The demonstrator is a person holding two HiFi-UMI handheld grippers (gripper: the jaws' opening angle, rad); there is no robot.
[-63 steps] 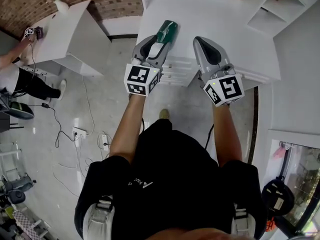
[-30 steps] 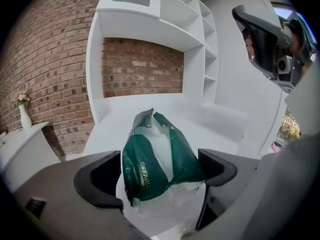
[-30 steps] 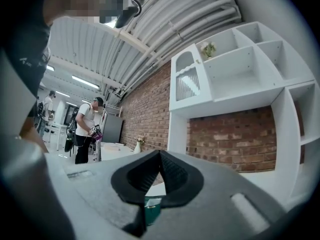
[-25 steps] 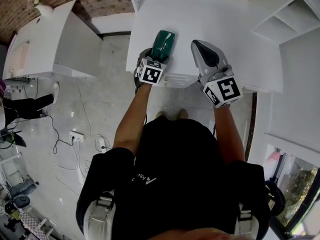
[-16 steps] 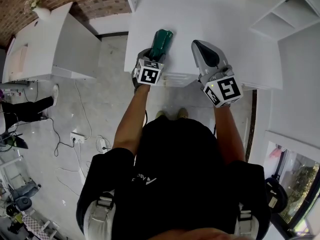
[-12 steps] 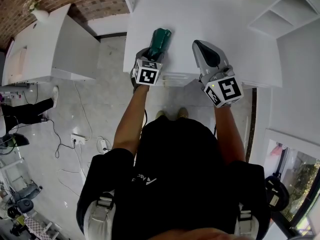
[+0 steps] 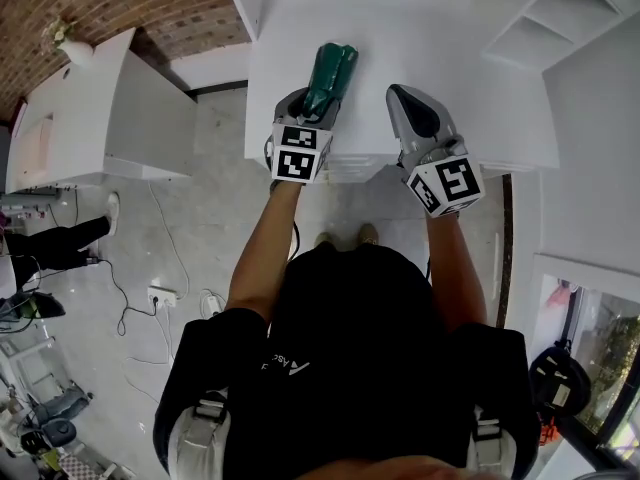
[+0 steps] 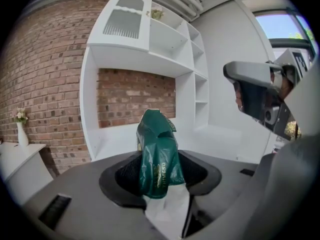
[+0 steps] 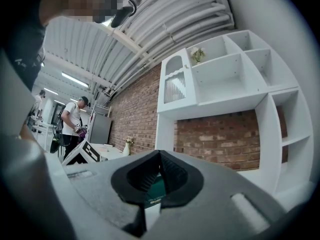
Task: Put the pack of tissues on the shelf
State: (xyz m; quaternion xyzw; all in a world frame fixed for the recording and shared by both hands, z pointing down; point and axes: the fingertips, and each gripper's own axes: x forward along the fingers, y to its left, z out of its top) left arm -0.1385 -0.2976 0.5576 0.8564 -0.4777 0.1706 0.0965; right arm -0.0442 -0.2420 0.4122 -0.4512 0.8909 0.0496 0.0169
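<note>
The pack of tissues (image 7: pixel 331 71) is dark green with a white end. It is held above the white counter (image 7: pixel 470 58), pointing away from me. My left gripper (image 7: pixel 319 98) is shut on its near end; its jaws have just been closing, with the pack between them. In the left gripper view the pack (image 8: pixel 157 156) stands up between the pads of the left gripper (image 8: pixel 160 171), in front of the white shelf unit (image 8: pixel 150 49). My right gripper (image 7: pixel 409 106) hovers level over the counter to the right, tips together. In the right gripper view, the right gripper (image 9: pixel 160 156) faces the shelf unit (image 9: pixel 225 69).
Open white shelf compartments (image 7: pixel 545 18) rise at the counter's far right. A lower white table (image 7: pixel 110 98) with a vase (image 7: pixel 66 40) stands at the left. Cables and a power strip (image 7: pixel 160 293) lie on the floor. A person (image 7: pixel 45 243) stands at the far left.
My left gripper has closed on the pack and lifted it off the counter, tilting it upward. The right gripper has barely moved.
</note>
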